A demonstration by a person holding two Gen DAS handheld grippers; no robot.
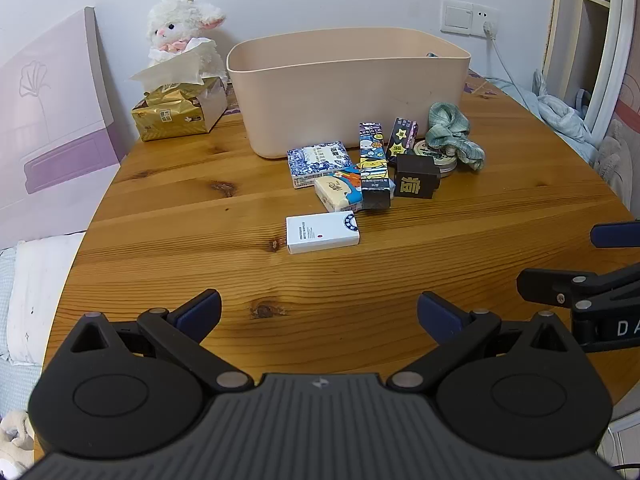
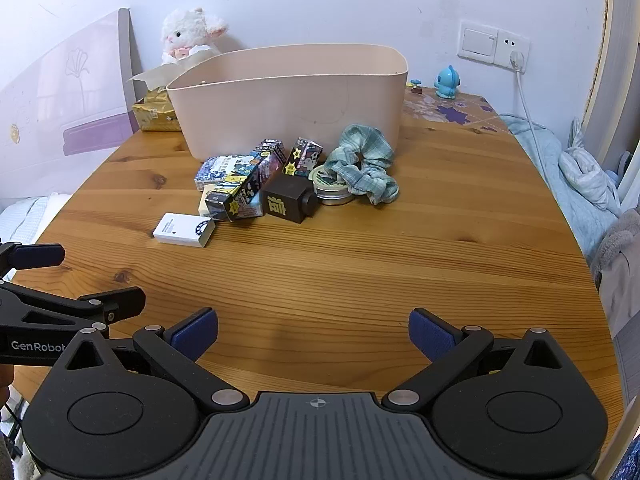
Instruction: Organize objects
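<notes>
A beige plastic bin [image 1: 348, 92] [image 2: 288, 96] stands at the back of the round wooden table [image 1: 200, 264]. In front of it lie small items: a white box [image 1: 322, 232] [image 2: 184, 230] nearest me, a blue patterned box [image 1: 318, 158], a yellow-and-blue packet [image 1: 338, 192], two tall cartoon boxes [image 1: 374, 164], a black cube [image 1: 416, 176] [image 2: 288, 200], a round tin [image 2: 334, 188] and a green scrunchie [image 1: 454, 132] [image 2: 360, 164]. My left gripper [image 1: 319, 316] and right gripper [image 2: 313, 336] both hover open and empty over the near table, well short of the items.
A tissue pack [image 1: 180, 112] and a white plush lamb [image 1: 180, 28] sit left of the bin. A blue figurine [image 2: 447, 82] stands at the back right. A wall socket with a cable [image 2: 516, 60] is behind. Bedding lies past the table's right edge.
</notes>
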